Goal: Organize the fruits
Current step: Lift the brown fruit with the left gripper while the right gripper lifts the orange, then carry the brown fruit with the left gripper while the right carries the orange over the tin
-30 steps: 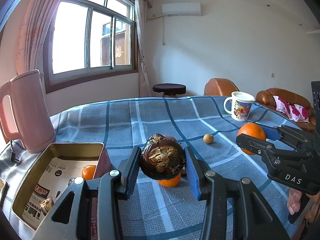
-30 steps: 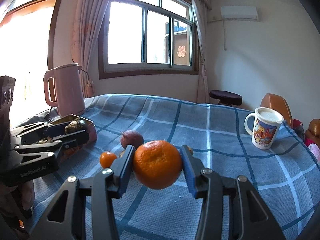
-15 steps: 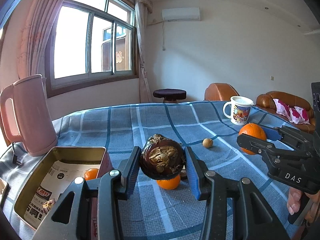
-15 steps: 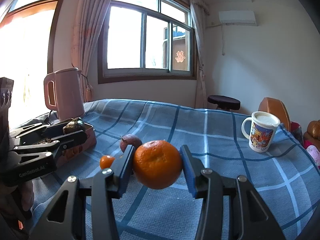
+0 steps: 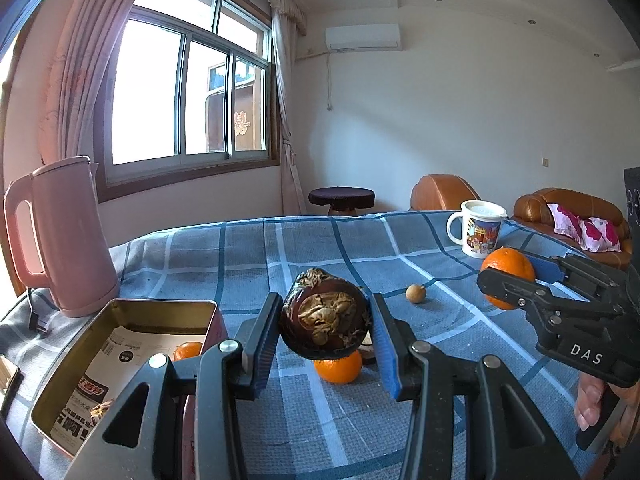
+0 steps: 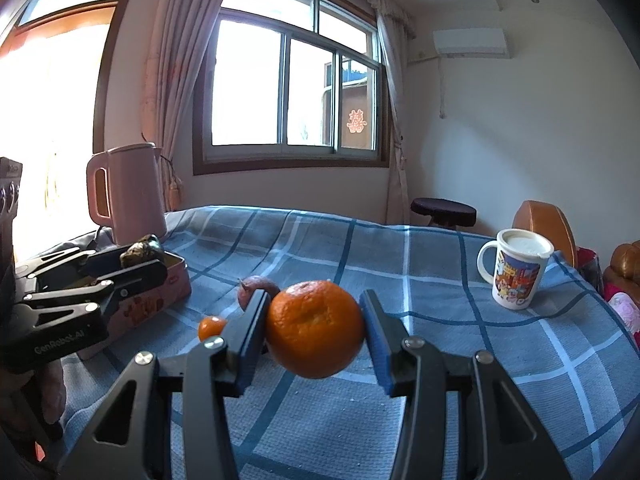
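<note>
My left gripper (image 5: 325, 322) is shut on a dark brown shrivelled fruit (image 5: 325, 316) and holds it above the table, just right of an open metal tin (image 5: 120, 356). The tin holds a small orange (image 5: 188, 350) and printed paper. My right gripper (image 6: 314, 330) is shut on a large orange (image 6: 315, 328) and holds it above the blue checked cloth; it also shows in the left wrist view (image 5: 508, 278). A small orange (image 5: 338, 368), a purple-brown fruit (image 6: 256, 286) and a small tan round fruit (image 5: 415, 293) lie on the cloth.
A pink kettle (image 5: 64, 236) stands behind the tin at the left, with its plug on the cloth. A white printed mug (image 5: 478, 232) stands at the far right. Brown sofas and a dark stool stand beyond the table.
Both grippers have risen and tilted up a little with their fruits still held. The fruits on the cloth have not moved.
</note>
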### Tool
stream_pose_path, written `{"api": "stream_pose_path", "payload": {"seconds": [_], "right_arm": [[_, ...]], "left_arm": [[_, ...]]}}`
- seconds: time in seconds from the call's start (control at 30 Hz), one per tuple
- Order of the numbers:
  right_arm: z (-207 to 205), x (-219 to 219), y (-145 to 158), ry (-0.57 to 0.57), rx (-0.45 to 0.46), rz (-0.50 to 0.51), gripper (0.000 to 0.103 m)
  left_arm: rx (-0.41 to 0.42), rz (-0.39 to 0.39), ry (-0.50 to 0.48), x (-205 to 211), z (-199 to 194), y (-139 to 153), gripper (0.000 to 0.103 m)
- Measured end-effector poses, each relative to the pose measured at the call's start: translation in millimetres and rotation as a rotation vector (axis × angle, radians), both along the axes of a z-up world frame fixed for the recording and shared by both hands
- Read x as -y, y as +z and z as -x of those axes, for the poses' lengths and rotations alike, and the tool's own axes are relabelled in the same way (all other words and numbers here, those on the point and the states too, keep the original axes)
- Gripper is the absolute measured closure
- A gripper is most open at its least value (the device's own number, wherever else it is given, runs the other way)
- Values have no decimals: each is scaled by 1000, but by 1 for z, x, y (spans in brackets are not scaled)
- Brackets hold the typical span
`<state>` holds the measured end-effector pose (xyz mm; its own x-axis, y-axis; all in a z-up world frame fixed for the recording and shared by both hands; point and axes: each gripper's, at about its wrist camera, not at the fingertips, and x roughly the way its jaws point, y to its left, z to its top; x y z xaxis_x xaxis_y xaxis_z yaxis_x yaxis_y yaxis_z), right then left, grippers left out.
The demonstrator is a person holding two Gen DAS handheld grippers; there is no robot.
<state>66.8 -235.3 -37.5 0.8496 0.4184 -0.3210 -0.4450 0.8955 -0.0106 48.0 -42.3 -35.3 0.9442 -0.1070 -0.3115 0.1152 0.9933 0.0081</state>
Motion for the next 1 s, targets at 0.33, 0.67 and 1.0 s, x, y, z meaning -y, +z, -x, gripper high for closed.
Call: {"api": "stream_pose_path", "payload": {"seconds": [0.33, 0.67, 1.0], "right_arm": [[-2, -8, 0, 6, -8, 36, 54], [-4, -31, -2, 52, -13, 63, 54], [-5, -56, 0, 98, -11, 88, 54]], "left_arm": [[-11, 14, 11, -6, 0, 1, 58], [-26, 31, 46, -21, -1, 1, 58], [-39, 44, 87, -40, -2, 2, 58]]}}
